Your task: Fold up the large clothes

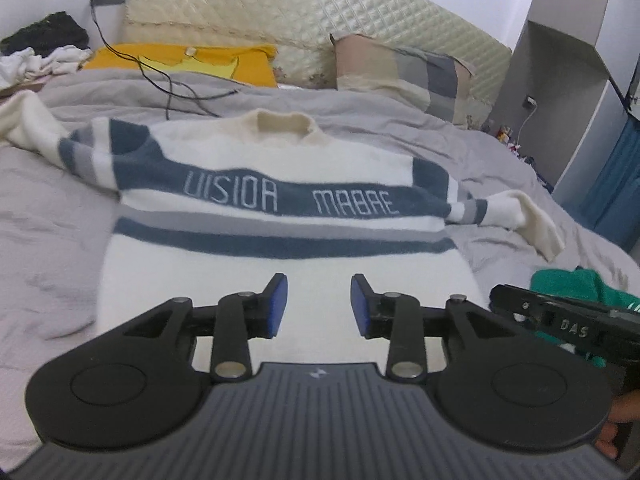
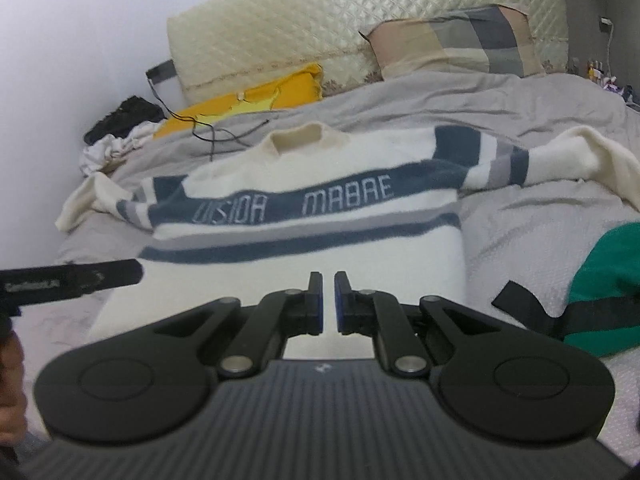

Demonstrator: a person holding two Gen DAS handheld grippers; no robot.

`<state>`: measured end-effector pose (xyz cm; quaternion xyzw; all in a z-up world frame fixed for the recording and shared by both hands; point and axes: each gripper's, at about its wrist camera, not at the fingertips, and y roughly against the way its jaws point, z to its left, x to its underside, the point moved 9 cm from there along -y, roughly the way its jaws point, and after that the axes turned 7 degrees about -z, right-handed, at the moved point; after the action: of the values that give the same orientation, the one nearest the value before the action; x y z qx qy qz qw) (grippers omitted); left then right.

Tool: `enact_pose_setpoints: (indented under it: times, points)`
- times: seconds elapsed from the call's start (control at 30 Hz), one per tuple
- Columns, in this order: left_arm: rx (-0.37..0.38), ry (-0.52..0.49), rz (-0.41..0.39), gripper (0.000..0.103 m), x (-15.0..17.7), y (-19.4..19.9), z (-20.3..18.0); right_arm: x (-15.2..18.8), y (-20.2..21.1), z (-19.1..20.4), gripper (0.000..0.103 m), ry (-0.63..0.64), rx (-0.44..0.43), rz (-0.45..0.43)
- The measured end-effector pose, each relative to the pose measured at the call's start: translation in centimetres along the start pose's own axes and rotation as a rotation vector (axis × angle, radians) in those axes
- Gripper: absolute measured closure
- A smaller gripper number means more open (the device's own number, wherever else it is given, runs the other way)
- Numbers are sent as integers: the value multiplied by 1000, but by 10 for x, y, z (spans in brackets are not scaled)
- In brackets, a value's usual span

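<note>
Left wrist view: the left gripper [image 1: 319, 304] hangs over the near hem of a white sweater [image 1: 280, 216] with its blue pads [image 1: 279, 305] spread wide and nothing between them. The sweater lies flat, front up, on a grey bed [image 1: 52, 224], collar at the far end, with dark blue and grey stripes and the letters "UISIOR MABRE" across the chest; its sleeves reach out to the left and right. At the right edge the other tool's black body shows, in front of a green garment [image 1: 576, 284]. Far off, a yellow pillow [image 1: 180, 62] and a checked pillow [image 1: 400, 72] lean by the quilted headboard [image 1: 304, 0], and a black cable [image 1: 168, 84] trails across the cover. Right wrist view: the right gripper [image 2: 328, 304] is over the same hem of the sweater [image 2: 304, 216], its fingers drawn almost together with only a thin slit between the pads, holding nothing. The green garment [image 2: 600, 280] lies at the right, a black strap [image 2: 516, 300] just beside it.
</note>
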<state>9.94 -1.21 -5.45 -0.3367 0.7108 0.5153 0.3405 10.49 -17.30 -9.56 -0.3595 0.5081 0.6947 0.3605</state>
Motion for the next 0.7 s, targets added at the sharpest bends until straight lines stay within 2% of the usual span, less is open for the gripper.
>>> enact_pose_setpoints:
  times: [0.2, 0.3, 0.33, 0.47, 0.57, 0.7]
  points:
    - [-36, -9, 28, 63, 25, -41, 16, 16, -24, -13, 90, -38, 48, 32]
    - [-68, -23, 58, 63, 36, -57, 28, 27, -39, -16, 60, -43, 62, 73]
    - [-74, -18, 72, 63, 40, -62, 32, 30, -46, -17, 59, -34, 68, 87]
    - [-115, -5, 128, 63, 57, -78, 50, 46, -65, -20, 61, -8, 88, 149]
    - [-138, -7, 170, 63, 70, -89, 58, 59, -76, -27, 61, -37, 87, 204]
    - [-150, -25, 167, 63, 75, -92, 58, 64, -78, -30, 61, -62, 86, 218]
